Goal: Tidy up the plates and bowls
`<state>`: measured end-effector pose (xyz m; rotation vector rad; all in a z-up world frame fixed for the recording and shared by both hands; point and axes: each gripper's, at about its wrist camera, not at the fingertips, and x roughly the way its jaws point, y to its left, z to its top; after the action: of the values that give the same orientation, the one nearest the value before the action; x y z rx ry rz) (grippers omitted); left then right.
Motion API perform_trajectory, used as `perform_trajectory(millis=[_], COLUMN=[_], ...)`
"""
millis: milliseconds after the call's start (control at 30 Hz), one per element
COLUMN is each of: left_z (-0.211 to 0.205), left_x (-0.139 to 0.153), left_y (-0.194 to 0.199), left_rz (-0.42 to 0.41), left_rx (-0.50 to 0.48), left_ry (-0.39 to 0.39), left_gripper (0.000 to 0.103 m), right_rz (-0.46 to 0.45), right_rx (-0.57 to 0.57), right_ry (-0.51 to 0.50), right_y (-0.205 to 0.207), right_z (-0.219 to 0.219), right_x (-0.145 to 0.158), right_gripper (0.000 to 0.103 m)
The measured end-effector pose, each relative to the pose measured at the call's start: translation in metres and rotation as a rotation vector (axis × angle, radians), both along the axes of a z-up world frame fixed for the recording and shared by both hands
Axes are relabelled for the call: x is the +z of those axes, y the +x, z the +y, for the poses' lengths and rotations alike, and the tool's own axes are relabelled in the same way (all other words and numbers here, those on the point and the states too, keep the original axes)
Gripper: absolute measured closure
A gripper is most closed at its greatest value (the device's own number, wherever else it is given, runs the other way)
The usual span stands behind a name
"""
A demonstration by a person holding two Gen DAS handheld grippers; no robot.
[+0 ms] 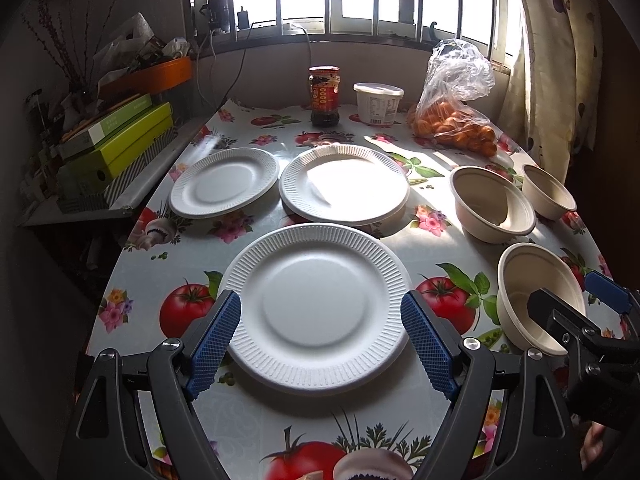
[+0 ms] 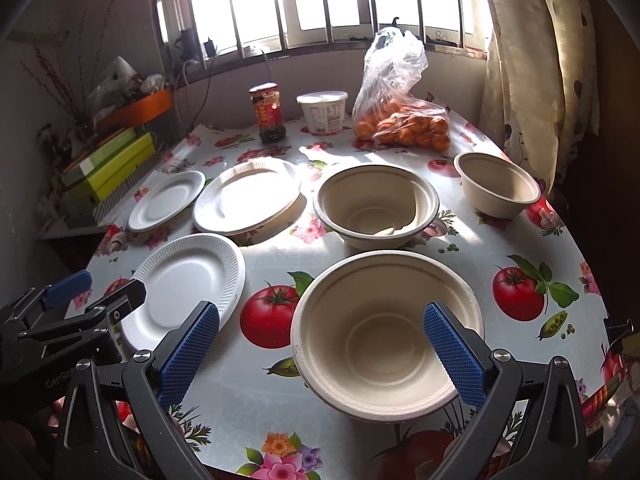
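Two tools gaping: left tool (image 1: 320,338) over plate (image 1: 316,308), right tool (image 2: 322,344) over bowl (image 2: 386,334).

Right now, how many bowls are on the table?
3. The nearest bowl sits below the open right gripper, the middle bowl lies beyond it, and the small bowl stands far right near the curtain. None looks hidden.

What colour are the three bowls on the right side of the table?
Beige, unlike the white plates. It shows best in the right wrist view: near bowl, middle bowl, far bowl.
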<state>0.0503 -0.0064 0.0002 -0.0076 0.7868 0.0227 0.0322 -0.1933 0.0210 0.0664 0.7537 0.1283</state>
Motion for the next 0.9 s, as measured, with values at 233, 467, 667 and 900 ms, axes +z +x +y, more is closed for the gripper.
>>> perform_trajectory(millis=[233, 467, 667, 900], left_z=[0.029, 0.071, 0.097, 0.115], left_x=[0.013, 0.024, 0.029, 0.029], left_y=[0.012, 0.028, 0.036, 0.047], left_rz=[-0.015, -0.001, -0.006, -0.004], left_rx=[0.039, 0.117, 0.171, 0.194], left_ry=[-0.021, -0.025, -0.024, -0.041], left_gripper=[0.020, 0.020, 0.020, 0.020], right_rz=[-0.041, -0.049, -0.043, -0.043], right_rx=[0.083, 0.177, 0.226, 0.292], right_ry=[-0.012, -0.007, -0.019, -0.029], right_y=[0.021, 0.052, 0.073, 0.091], right_z=[0.016, 0.038, 0.054, 0.075], right_x=[0.026, 0.044, 0.050, 0.052], right_gripper=[0.000, 0.000, 0.000, 0.000])
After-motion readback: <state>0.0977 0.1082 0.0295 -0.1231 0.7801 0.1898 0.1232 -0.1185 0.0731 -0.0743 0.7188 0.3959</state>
